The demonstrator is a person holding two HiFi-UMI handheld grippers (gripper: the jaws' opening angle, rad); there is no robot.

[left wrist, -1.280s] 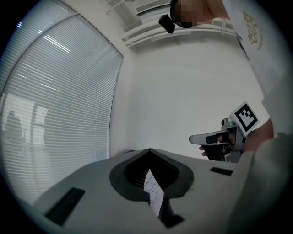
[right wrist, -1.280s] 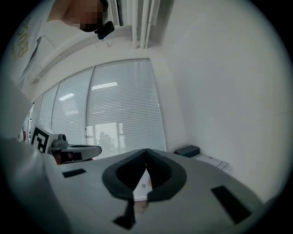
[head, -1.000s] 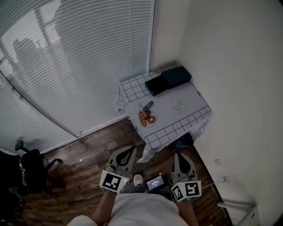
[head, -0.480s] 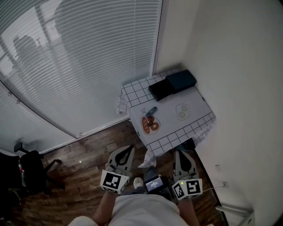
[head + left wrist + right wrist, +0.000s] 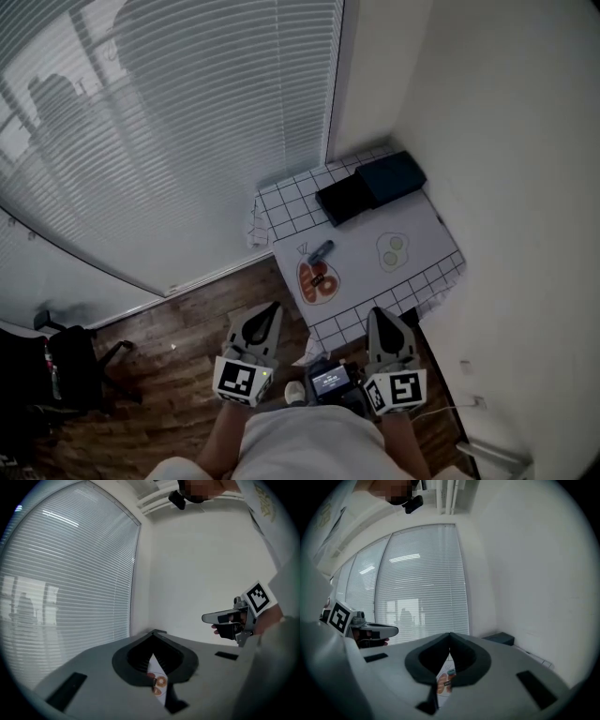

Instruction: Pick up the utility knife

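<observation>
The utility knife (image 5: 320, 251) is lying on the surface (image 5: 422, 246). This is a small one draped in a white cloth with a grid border, standing in the corner where the slatted blinds (image 5: 169, 122) are meeting the plain wall (image 5: 506, 187). The knife is resting slantwise on the surface's blind-side half. It is just beside the orange printed picture (image 5: 317, 280) that is sitting by the surface's near edge (from this height I cannot tell whether the two are touching). A green printed picture (image 5: 394, 251) is showing on the surface's wall-side half. A black box (image 5: 345, 200) and a dark blue box (image 5: 396, 176) are lying side by side along the surface's far edge.

Both hand-held grippers are hanging short of the surface, over the wooden floor (image 5: 187, 323), and are well apart from the knife. The left hand-held gripper (image 5: 270, 309) is pointing towards the surface's near corner on the blind side. Its jaws are pressing together with nothing between them. The right hand-held gripper (image 5: 380, 315) is pointing at the surface's near edge on the wall side, its jaws likewise closed and empty. Each gripper's own view is catching a sliver of the orange picture past its closed jaws.

An office chair (image 5: 70, 366) is standing on the floor well away from the surface, on the blind side.
</observation>
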